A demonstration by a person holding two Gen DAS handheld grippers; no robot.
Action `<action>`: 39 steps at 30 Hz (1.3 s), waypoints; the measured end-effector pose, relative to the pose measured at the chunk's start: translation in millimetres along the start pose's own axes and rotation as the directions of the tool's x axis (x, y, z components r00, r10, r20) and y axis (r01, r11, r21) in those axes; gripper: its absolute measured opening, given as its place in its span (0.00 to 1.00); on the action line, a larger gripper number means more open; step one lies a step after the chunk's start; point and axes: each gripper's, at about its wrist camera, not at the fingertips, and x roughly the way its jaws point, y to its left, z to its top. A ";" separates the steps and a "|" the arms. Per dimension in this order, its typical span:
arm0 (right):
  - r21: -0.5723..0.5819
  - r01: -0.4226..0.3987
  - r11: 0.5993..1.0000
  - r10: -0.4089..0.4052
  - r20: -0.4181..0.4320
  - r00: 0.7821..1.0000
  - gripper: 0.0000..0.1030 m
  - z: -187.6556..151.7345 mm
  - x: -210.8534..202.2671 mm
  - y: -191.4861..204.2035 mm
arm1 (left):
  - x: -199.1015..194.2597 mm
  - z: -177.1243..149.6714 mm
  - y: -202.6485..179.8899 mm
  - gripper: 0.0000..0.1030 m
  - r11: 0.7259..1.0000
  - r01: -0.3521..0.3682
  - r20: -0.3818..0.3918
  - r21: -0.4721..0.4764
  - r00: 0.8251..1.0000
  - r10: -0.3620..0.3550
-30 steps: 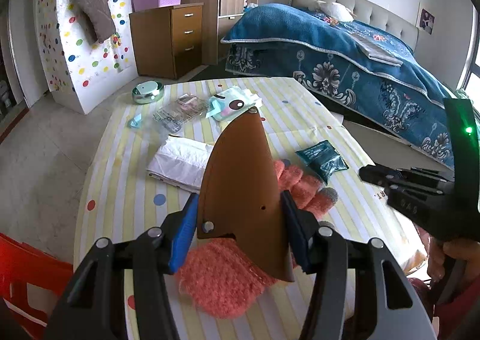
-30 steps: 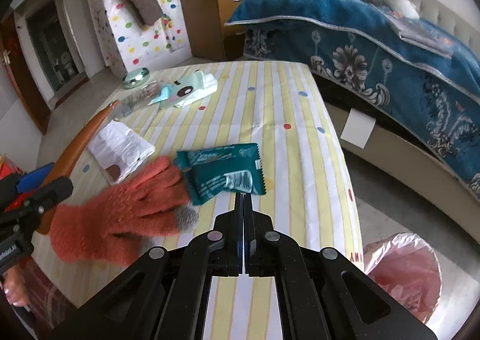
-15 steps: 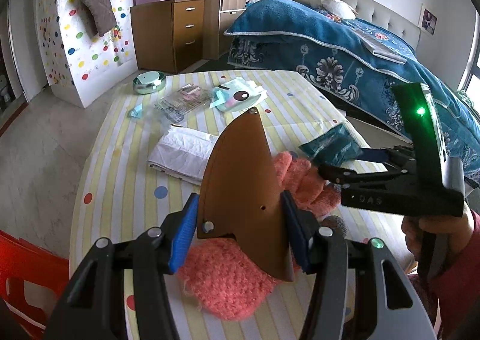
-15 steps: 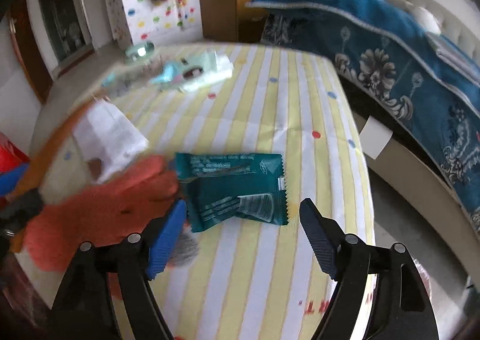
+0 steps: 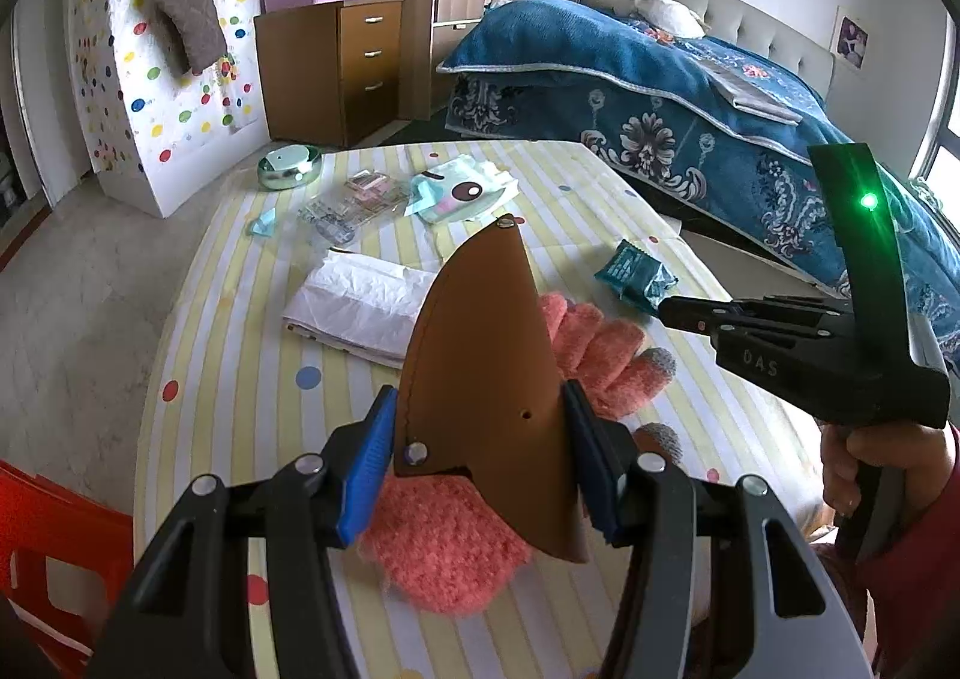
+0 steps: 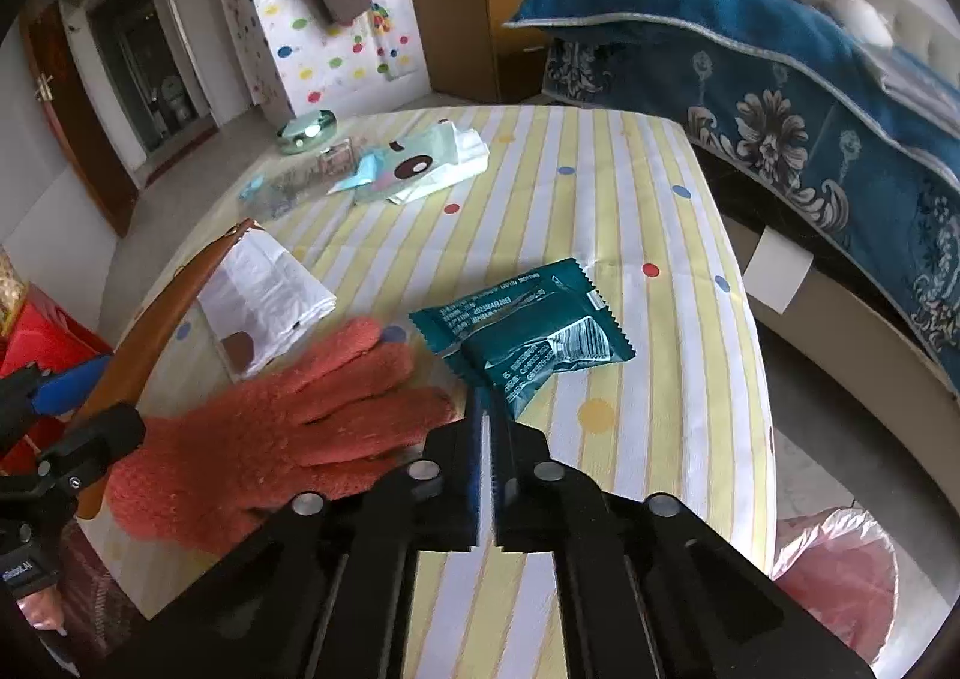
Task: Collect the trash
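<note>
L: my left gripper (image 5: 480, 463) still clamps the brown leather sheath (image 5: 486, 379) above the pink glove (image 6: 270, 427) | R: my right gripper (image 6: 485, 409), spread half a second ago, has pressed together on the teal wrapper's (image 6: 528, 331) near corner, wrapper still on the striped table (image 6: 660, 235) | grab looks made; pink bag (image 6: 834, 571) next

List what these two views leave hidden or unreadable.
- Left wrist view: the brown leather sheath in the left gripper covers much of the orange glove.
- Right wrist view: the right gripper hides whether it pinches the teal wrapper.
- Right wrist view: the pink bag is cut off by the edge; its contents are unseen.
</note>
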 end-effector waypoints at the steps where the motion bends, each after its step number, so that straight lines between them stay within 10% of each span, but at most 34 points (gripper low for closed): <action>1: 0.001 0.014 1.000 -0.014 0.000 1.000 0.03 0.4 -0.8 1.2 | -0.6 -0.1 -0.2 0.52 1.000 -0.001 0.003 0.001 1.000 0.001; 5: 0.001 0.058 0.998 -0.058 0.020 0.998 0.44 2.7 2.7 6.7 | 1.2 0.5 0.4 0.52 1.000 -0.007 0.003 -0.001 1.000 0.007; 8: 0.009 0.071 0.997 -0.071 0.007 0.997 0.51 6.0 11.0 8.4 | 5.0 0.8 1.7 0.52 1.000 -0.006 -0.005 -0.006 1.000 0.006; 10: 0.020 0.094 0.995 -0.093 -0.019 0.995 0.46 10.0 21.3 7.2 | 7.5 1.0 3.8 0.52 1.000 -0.006 -0.010 -0.010 1.000 0.006; 12: 0.021 0.115 0.993 -0.115 -0.018 0.993 0.12 11.6 24.3 7.0 | 8.1 0.7 5.9 0.52 1.000 -0.007 -0.010 -0.013 1.000 0.007; 15: 0.025 0.108 0.994 -0.108 -0.010 0.994 0.01 12.4 22.0 7.2 | 8.2 0.4 9.1 0.52 1.000 -0.010 -0.011 -0.018 1.000 0.010; 25: 0.039 0.057 0.998 -0.060 0.081 0.995 0.00 -7.3 -36.8 -2.1 | -11.0 3.1 -15.4 0.52 0.999 0.026 0.037 0.027 0.999 -0.027; 39: 0.139 0.178 0.974 -0.202 0.182 0.962 0.00 -74.4 -142.2 -37.5 | -21.2 1.8 -155.3 0.52 0.944 0.195 0.057 0.267 0.974 -0.217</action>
